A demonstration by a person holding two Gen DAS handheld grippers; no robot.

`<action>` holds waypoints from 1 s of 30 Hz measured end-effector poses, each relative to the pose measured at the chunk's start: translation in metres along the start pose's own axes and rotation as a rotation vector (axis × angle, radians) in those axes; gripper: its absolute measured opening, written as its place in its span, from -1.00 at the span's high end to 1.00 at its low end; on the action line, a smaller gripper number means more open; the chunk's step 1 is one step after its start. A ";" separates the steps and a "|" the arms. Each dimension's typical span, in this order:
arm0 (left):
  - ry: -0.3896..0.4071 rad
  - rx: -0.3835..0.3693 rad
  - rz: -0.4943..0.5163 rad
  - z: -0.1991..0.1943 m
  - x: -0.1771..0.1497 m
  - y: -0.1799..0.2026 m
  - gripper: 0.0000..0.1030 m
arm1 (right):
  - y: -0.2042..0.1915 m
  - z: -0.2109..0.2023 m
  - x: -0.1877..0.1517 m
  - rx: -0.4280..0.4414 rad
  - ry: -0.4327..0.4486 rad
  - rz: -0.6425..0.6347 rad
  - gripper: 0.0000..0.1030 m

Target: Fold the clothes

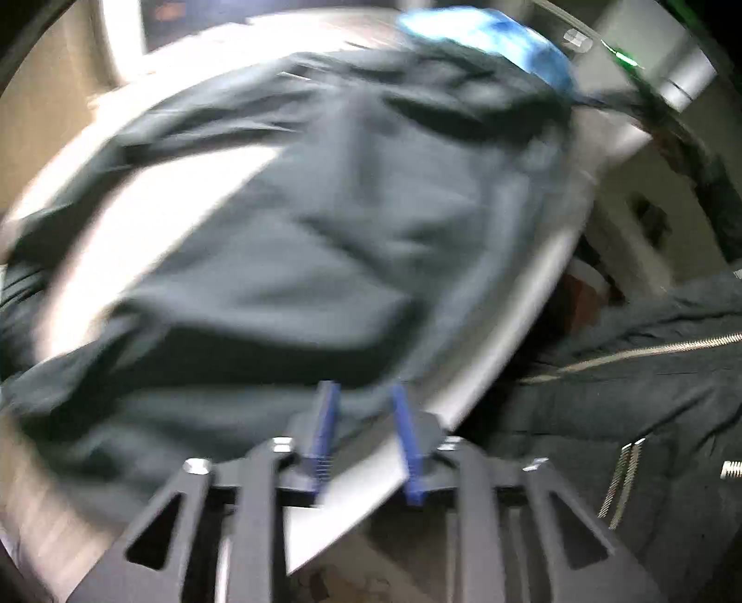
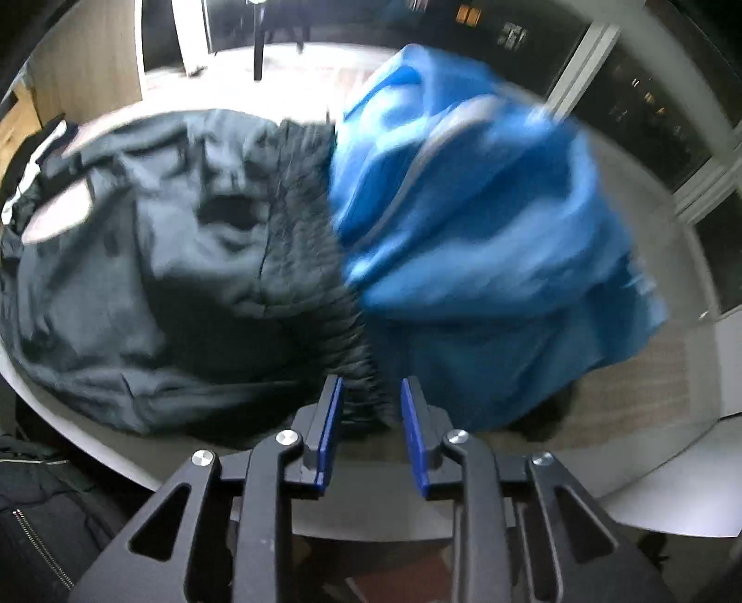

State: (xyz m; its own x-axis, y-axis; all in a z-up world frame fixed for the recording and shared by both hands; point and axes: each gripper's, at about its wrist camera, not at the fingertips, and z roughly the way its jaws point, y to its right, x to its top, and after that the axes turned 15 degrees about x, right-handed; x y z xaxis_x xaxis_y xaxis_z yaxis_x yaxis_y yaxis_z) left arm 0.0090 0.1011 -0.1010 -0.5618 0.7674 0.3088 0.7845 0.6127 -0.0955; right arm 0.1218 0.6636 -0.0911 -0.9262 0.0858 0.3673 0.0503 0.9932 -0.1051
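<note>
A dark grey-green garment (image 1: 297, 241) lies spread over a round white table (image 1: 501, 352); the left wrist view is blurred by motion. My left gripper (image 1: 364, 394) is open at the garment's near edge, fabric between its blue pads (image 1: 327, 417). In the right wrist view the same garment (image 2: 153, 278) lies at left, its ribbed black waistband (image 2: 324, 278) running toward me. My right gripper (image 2: 371, 394) is open with the waistband's end between its pads, not clamped. A blue jacket (image 2: 487, 232) is heaped beside it on the right.
The blue jacket shows at the table's far side in the left wrist view (image 1: 487, 37). A person's dark zipped jacket (image 1: 626, 394) is close on the right. Other dark clothes (image 2: 37, 153) lie at the far left table edge (image 2: 116, 468). Windows stand behind.
</note>
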 end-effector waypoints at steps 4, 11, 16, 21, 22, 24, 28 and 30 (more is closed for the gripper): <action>0.001 0.186 -0.238 -0.008 -0.032 -0.094 0.38 | -0.013 -0.052 0.038 0.072 0.171 0.005 0.30; -0.042 0.277 -0.614 0.061 -0.084 -0.214 0.23 | -0.130 -0.017 0.126 0.359 0.221 -0.174 0.29; -0.069 0.116 -0.630 0.116 -0.080 -0.234 0.21 | -0.260 0.050 0.162 0.547 0.142 -0.288 0.29; -0.017 0.097 -0.490 0.113 -0.075 -0.220 0.90 | -0.392 0.094 0.178 0.680 0.039 -0.410 0.29; -0.001 0.093 -0.501 0.100 -0.080 -0.221 0.91 | -0.414 0.100 0.179 0.686 0.022 -0.440 0.29; 0.040 0.102 -0.528 0.063 -0.096 -0.223 0.91 | -0.454 0.109 0.183 0.705 0.001 -0.507 0.29; 0.116 0.200 -0.576 -0.022 -0.124 -0.224 0.91 | -0.502 0.124 0.185 0.756 -0.037 -0.577 0.29; 0.142 0.288 -0.562 -0.051 -0.126 -0.229 0.31 | -0.520 0.139 0.186 0.763 -0.066 -0.595 0.29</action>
State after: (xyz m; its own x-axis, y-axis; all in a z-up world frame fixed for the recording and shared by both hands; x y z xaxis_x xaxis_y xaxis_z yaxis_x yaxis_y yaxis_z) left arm -0.0867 -0.1452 -0.0699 -0.8107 0.2948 0.5057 0.2680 0.9550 -0.1272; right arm -0.1289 0.1519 -0.0970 -0.7424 -0.4419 0.5037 -0.6675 0.5526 -0.4990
